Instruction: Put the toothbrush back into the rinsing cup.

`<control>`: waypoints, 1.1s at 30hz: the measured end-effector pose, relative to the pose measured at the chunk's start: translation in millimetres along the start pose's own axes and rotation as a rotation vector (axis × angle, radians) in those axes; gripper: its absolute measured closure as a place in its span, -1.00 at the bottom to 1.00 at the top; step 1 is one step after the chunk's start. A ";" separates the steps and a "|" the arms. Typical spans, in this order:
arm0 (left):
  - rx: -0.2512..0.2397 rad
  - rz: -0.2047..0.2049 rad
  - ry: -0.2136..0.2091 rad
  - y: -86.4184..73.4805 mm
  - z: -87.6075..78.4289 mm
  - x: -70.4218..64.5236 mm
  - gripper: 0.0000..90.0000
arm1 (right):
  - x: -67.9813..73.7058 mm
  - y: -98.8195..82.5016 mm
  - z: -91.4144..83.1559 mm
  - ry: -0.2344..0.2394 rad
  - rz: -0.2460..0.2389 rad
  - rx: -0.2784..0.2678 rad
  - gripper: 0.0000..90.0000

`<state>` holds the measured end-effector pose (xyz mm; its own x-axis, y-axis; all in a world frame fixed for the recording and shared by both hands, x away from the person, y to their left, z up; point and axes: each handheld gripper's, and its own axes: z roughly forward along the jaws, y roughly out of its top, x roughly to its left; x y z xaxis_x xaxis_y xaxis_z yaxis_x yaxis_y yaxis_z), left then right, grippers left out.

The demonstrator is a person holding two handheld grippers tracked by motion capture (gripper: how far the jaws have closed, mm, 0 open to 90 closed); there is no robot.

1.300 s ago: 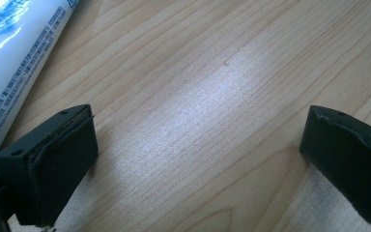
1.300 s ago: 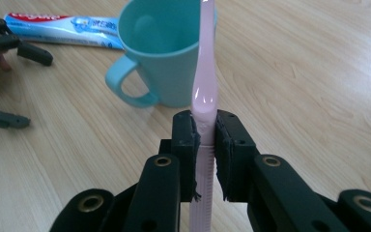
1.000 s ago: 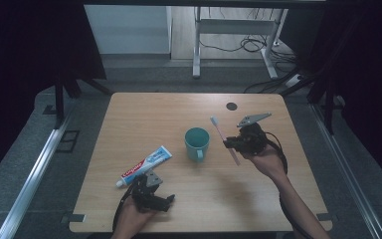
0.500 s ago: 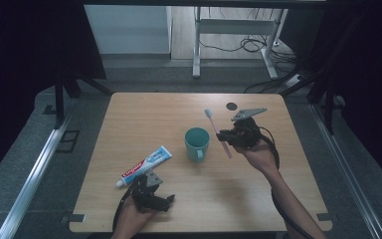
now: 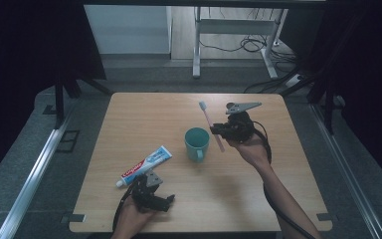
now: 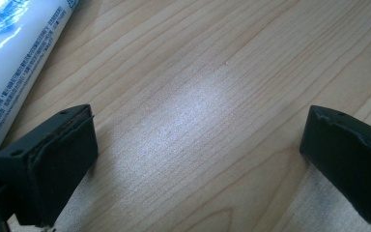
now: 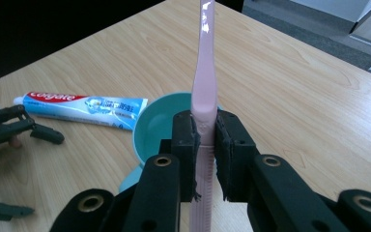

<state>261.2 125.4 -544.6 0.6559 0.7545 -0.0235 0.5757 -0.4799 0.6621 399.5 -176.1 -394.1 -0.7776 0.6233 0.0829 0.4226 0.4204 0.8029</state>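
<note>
R gripper [image 5: 222, 130] fingers clamp pink toothbrush [image 5: 210, 122] mid-handle, head tilted far-left, just right of teal cup [image 5: 197, 143] at counter [image 5: 144, 109] centre. L gripper [image 5: 151, 191] near edge, fingers wide apart w/ nothing between, toothpaste tube [image 5: 144, 166] just beside

right tool [image 7: 205, 145]: clamped on pink toothbrush [image 7: 206, 72] | teal cup [image 7: 159, 130] just behind | toothpaste tube [image 7: 84, 107] left

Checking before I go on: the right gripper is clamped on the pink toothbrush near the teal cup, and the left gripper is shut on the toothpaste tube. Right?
Not quite. The left gripper is open over bare table, toothpaste tube beside one jaw, per the left gripper view. The rest holds.
</note>
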 end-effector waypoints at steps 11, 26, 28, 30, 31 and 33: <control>0.000 0.001 0.000 0.0 0.0 0.1 -1.00 | 2.2 9.3 8.2 -0.002 -0.003 -0.018 0.75; -0.004 -0.003 -0.001 -0.1 0.3 -0.2 -1.00 | 11.5 26.6 16.3 0.008 -0.012 -0.049 0.75; -0.004 -0.003 -0.001 -0.1 0.3 -0.1 -1.00 | 12.1 28.6 17.8 0.008 -0.011 -0.052 0.75; -0.004 -0.003 -0.001 -0.1 0.3 -0.1 -1.00 | 12.6 30.9 19.0 0.007 -0.013 -0.055 0.75; -0.004 -0.003 -0.001 -0.1 0.3 -0.1 -1.00 | 12.9 32.1 19.5 0.007 -0.012 -0.056 0.75; -0.004 -0.003 0.000 -0.1 0.3 -0.1 -1.00 | 13.7 34.3 20.7 0.005 -0.016 -0.059 0.75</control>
<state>261.2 125.2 -544.9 0.6543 0.7558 -0.0258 0.5756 -0.4756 0.6652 413.0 -139.5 -377.7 -0.7863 0.6136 0.0725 0.3820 0.3906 0.8376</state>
